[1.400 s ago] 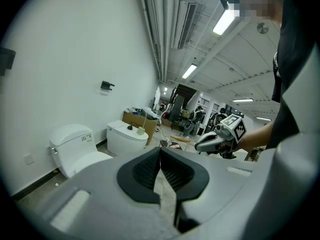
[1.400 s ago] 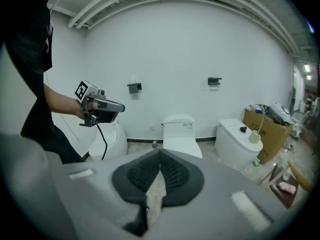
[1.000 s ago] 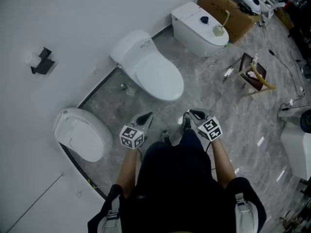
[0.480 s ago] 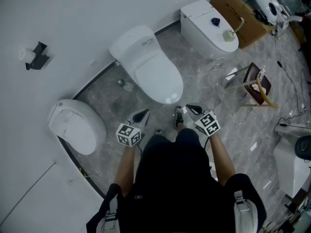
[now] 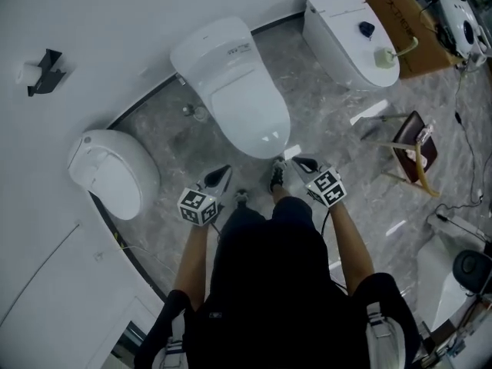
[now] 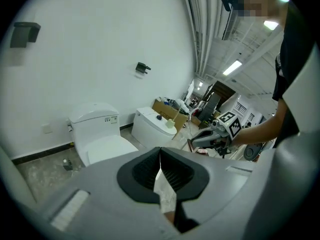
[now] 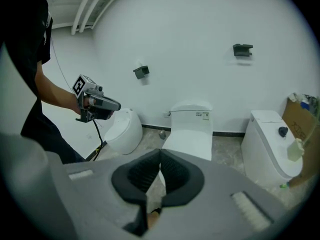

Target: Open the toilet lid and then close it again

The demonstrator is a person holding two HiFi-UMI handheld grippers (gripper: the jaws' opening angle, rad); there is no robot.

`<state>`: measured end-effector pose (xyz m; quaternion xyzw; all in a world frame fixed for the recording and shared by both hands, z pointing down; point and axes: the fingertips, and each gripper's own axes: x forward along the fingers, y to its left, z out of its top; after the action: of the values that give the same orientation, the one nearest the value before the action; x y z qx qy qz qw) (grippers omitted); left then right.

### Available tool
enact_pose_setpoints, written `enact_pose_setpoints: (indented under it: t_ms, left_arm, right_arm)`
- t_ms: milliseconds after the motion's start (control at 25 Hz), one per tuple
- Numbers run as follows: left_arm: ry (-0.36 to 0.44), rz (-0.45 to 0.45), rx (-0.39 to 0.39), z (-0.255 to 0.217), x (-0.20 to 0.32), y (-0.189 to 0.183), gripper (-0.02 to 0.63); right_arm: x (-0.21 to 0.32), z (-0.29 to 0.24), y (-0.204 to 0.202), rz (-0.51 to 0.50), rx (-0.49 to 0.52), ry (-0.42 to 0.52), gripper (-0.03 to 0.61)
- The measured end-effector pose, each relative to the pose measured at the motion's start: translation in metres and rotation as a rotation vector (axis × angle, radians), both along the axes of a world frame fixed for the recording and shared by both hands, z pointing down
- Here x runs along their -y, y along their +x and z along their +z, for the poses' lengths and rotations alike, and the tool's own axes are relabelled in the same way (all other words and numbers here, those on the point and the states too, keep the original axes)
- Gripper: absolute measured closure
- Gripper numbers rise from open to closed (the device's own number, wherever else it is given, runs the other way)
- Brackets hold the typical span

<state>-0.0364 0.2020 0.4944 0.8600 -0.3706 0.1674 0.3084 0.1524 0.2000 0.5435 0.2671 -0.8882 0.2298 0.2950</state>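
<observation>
A white toilet with its lid down stands against the white wall, straight ahead of me in the head view. It also shows in the left gripper view as the toilet and in the right gripper view as the toilet. My left gripper is shut and empty, short of the bowl's front on the left. My right gripper is shut and empty, close to the bowl's front rim on the right. Neither touches the toilet.
A rounder toilet stands to the left and a squarer one to the right, with a cardboard box behind it. A small wooden rack and cables lie on the grey marbled floor at right. A black wall holder hangs left.
I have stepped closer to the middle toilet. Both grippers moved forward toward its front rim, staying shut.
</observation>
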Motion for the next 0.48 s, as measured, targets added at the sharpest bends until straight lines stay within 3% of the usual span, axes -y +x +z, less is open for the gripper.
enact_pose_setpoints:
  t_ms: [480]
  left_arm:
    - [-0.048,-0.082,0.04,0.047,0.038,0.016,0.601]
  right_arm:
    - [0.041,0.06,0.012,-0.131,-0.005,-0.104,0.575]
